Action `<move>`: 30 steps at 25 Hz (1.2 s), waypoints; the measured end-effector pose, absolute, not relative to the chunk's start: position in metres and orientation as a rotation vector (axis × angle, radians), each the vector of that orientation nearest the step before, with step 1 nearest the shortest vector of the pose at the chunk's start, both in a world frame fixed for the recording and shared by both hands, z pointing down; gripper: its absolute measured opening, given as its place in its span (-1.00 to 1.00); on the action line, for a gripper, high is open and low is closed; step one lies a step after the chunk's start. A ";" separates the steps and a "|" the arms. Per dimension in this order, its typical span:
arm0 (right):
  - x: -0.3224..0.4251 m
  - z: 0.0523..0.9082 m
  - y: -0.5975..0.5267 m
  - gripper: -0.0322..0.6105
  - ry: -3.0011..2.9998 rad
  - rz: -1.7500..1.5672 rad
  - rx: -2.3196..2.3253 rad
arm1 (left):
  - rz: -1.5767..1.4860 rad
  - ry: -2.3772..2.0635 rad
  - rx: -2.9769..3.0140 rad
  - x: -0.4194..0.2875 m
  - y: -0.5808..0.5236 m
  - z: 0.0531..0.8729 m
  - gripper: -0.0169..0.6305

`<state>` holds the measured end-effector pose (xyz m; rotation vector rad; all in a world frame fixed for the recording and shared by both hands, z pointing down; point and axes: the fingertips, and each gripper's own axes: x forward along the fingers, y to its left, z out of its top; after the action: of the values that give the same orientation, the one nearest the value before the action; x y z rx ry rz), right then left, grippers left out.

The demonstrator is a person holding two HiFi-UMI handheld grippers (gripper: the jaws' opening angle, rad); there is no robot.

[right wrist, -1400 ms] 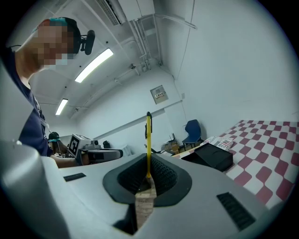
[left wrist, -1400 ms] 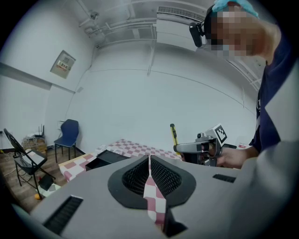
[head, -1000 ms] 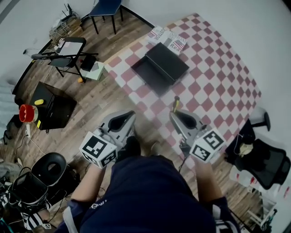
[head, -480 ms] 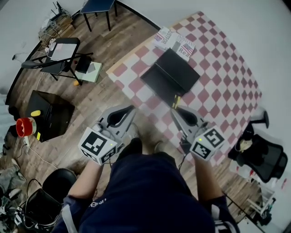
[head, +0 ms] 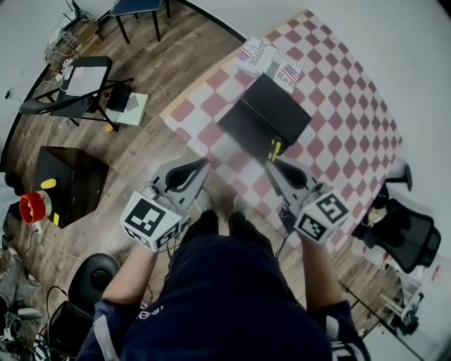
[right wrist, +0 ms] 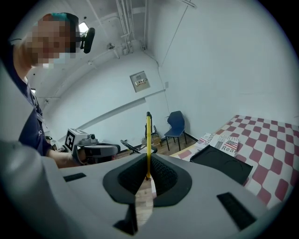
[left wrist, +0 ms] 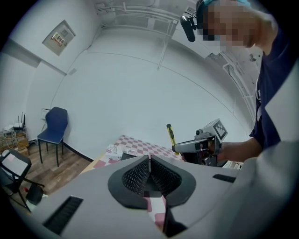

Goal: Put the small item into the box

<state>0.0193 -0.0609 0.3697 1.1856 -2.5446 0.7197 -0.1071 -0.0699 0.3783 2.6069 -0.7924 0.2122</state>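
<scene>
An open black box (head: 265,117) lies on the red-and-white checkered mat (head: 338,106), just ahead of my grippers. My right gripper (head: 274,164) is shut on a thin yellow pen-like item with a black tip (head: 274,149), which stands upright out of the jaws near the box's near edge. The right gripper view shows the yellow item (right wrist: 148,140) pinched in my right gripper (right wrist: 148,162), with the box (right wrist: 222,161) off to the right. My left gripper (head: 203,164) is shut and holds nothing. In the left gripper view my left gripper (left wrist: 149,158) has its pads pressed together.
Printed papers (head: 270,60) lie beyond the box. On the wooden floor to the left are a folding chair (head: 81,83), a black case (head: 69,173) and a red object (head: 32,207). A blue chair (head: 141,8) stands at the back. A black office chair (head: 403,236) sits right of the mat.
The person has stepped toward the mat, so the box now lies closer to the right gripper. Both grippers stay shut, and the yellow item is still held.
</scene>
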 end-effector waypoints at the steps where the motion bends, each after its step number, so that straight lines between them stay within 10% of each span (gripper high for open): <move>1: 0.019 0.372 -0.065 -0.79 -2.539 0.717 1.184 | 0.213 -0.789 2.606 -0.106 -0.073 0.380 -0.82; 30: 0.042 0.578 -0.159 -0.79 -2.127 0.743 0.922 | 0.324 -0.874 2.442 -0.094 -0.108 0.442 -0.82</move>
<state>0.0416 -0.1592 0.5776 0.9218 -2.1270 0.7426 -0.0943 -0.1077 0.4419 2.4425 -0.8739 0.3242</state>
